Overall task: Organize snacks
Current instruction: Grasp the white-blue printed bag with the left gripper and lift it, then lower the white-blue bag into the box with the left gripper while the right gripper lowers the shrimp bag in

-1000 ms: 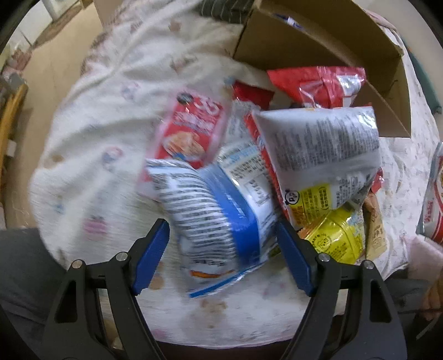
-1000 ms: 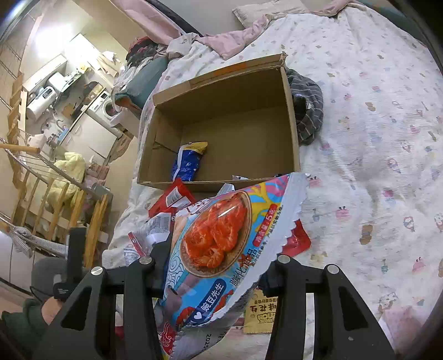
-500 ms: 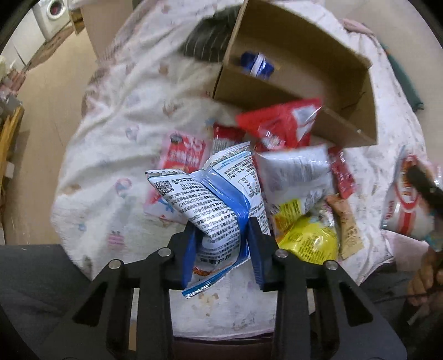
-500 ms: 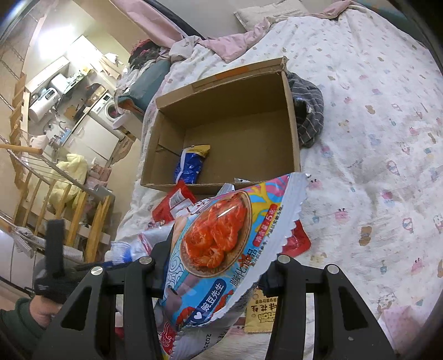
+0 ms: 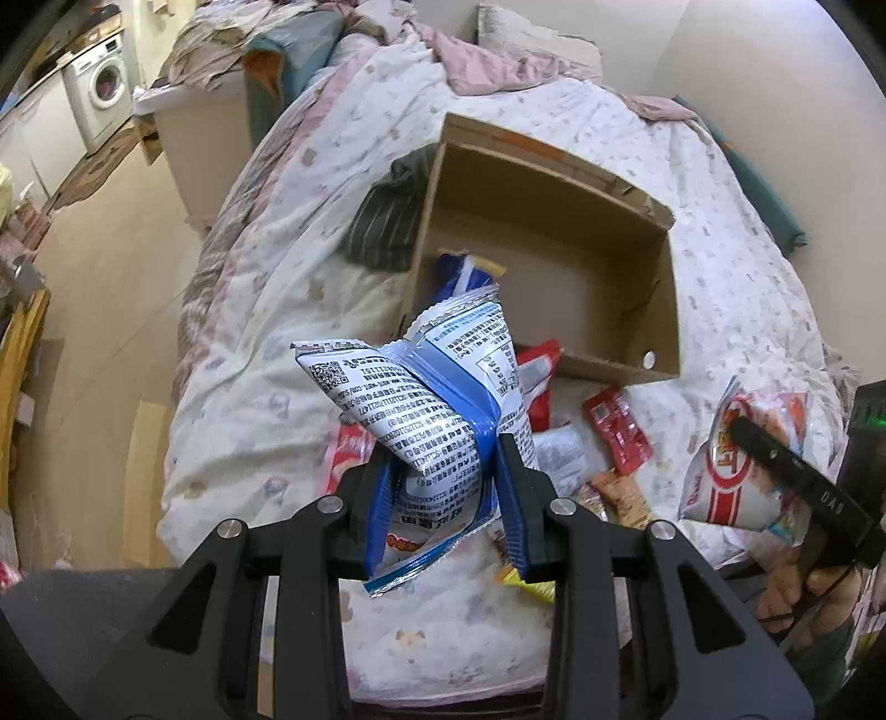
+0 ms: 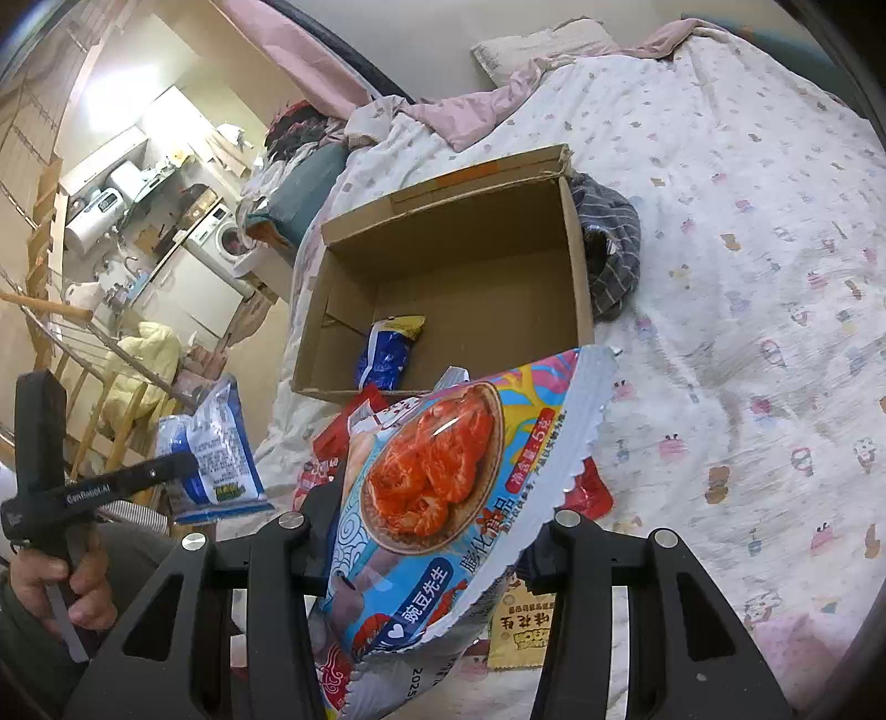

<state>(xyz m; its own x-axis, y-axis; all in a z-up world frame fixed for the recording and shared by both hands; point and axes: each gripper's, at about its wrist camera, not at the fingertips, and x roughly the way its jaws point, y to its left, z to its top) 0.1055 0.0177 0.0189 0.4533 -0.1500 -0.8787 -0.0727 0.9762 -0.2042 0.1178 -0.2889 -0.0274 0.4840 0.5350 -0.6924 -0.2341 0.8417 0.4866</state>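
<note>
Blue-padded left tongs (image 5: 446,487) pinch a blue-white packet (image 5: 443,399); right tongs (image 6: 432,543) clamp a colourful bag (image 6: 443,498).

A bed (image 6: 747,232) with a patterned white quilt (image 5: 288,266) fills the room, a pillow (image 6: 542,47) at its head against a pale wall (image 5: 764,72). Beyond the wooden floor (image 5: 99,310) stands a washer (image 5: 102,91) beside white cabinets (image 6: 194,288).

Brown cardboard box (image 6: 476,277) on white cartoon-print bedspread (image 6: 747,310); grey striped cloth (image 6: 609,249) beside the box; blue packet (image 6: 387,349) inside.

one cardboard box (image 5: 659,310), two held snack bags (image 5: 443,399)
</note>
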